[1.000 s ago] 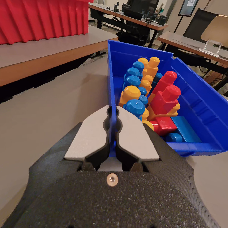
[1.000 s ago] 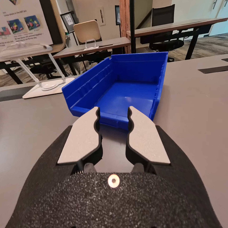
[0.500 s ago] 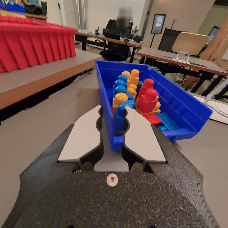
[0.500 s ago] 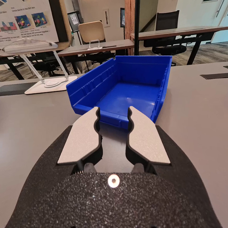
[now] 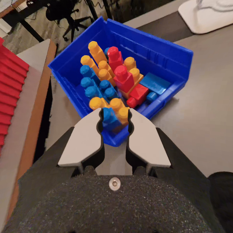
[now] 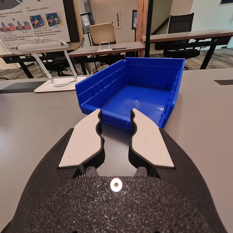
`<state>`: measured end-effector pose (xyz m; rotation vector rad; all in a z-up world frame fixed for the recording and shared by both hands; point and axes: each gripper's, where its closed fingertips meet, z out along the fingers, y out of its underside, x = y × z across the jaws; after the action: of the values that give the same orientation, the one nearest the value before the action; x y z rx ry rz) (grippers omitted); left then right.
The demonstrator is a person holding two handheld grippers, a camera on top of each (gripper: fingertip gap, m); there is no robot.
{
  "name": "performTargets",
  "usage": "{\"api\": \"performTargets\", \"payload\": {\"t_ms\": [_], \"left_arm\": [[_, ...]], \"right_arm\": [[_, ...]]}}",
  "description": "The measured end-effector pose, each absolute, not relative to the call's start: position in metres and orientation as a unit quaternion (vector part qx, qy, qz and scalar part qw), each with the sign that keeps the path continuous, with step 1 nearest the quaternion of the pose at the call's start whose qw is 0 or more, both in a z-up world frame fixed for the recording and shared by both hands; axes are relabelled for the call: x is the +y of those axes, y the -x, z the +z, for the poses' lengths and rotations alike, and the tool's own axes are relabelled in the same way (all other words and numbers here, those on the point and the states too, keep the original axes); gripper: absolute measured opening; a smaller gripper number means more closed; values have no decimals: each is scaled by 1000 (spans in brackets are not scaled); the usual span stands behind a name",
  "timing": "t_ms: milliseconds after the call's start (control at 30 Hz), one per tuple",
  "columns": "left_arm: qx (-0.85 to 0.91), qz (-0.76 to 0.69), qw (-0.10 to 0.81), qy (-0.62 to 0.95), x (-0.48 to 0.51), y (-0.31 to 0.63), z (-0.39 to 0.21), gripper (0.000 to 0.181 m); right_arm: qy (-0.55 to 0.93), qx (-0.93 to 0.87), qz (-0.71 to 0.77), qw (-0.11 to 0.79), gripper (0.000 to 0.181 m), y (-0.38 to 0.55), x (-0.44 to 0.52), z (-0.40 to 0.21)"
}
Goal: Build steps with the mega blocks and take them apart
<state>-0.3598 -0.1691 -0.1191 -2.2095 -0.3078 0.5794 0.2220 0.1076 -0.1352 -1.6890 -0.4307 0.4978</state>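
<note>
Grey bench carries a blue bin at frame centre in the left wrist view, packed with yellow, red and blue mega blocks. Left gripper hangs over its near corner, jaws spread around a blue block, not visibly pinching it. Right gripper, jaws spread, faces an empty blue bin at centre; a white lamp base sits upper left.

Grey worktop; white lamp base at 10 o'clock on it, black tape strip at 2 o'clock. Behind: long desks on black legs, office chair, wooden post at 12 o'clock, poster board at 11 o'clock. Left wrist view: red pleated cloth at 9 o'clock on adjacent table, patterned carpet beyond.
</note>
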Motion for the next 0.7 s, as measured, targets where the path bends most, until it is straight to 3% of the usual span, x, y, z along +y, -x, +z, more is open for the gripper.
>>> {"api": "performTargets", "payload": {"t_ms": [233,700], "left_arm": [[-73,172,225,956,-174,396,-126,43],[-165,179,226,943,-172,405,-162,39]], "right_arm": [[735,-195,212,614,43,-220,108,-137],[736,-205,214,608,43,-216,107,-139]]}}
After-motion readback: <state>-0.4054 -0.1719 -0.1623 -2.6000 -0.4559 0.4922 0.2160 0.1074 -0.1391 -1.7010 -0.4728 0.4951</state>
